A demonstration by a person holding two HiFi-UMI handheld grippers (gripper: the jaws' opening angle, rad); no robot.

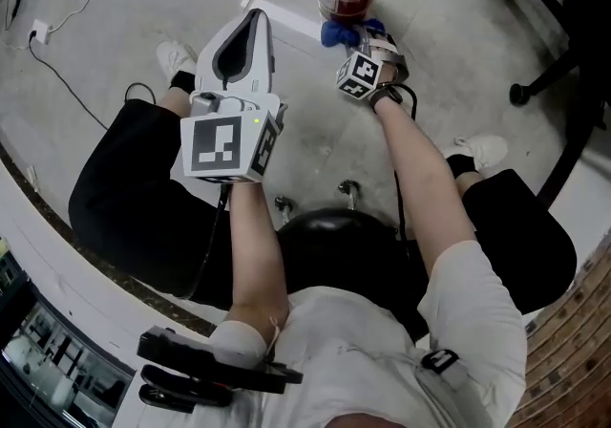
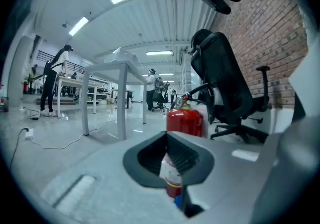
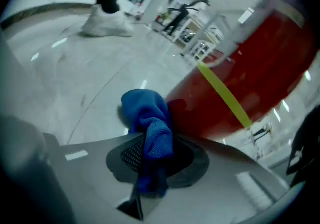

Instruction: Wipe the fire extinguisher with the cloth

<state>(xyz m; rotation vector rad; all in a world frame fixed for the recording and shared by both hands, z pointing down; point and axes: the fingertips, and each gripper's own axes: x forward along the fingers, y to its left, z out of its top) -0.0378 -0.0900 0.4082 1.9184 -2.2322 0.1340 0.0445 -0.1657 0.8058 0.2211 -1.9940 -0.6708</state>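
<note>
Blue cloth (image 3: 149, 127) is clamped in the right gripper (image 3: 152, 165). The jaws are closed on its lower part and a bunched wad is left sticking out in front, probably so that the wad, not the plastic, meets the surface. The red fire extinguisher (image 3: 250, 63) is stood upright on the grey floor (image 1: 115, 25), just ahead of the seated person's knees, at the top of the head view. The cloth is brought low against the side of the cylinder nearest the person, right by its base; whether it actually touches cannot be settled, only that it is touching or just beside. The left gripper (image 1: 243, 44) is held higher and nearer the body, well apart from the extinguisher, with its jaws together on nothing; the extinguisher is only seen beyond them. It is judged to be parked out of the wiping path. The wipe is judged to be at the bottom band, with the upper body not yet reached. The extinguisher is not steadied by anything, so a hard push could tip it.
</note>
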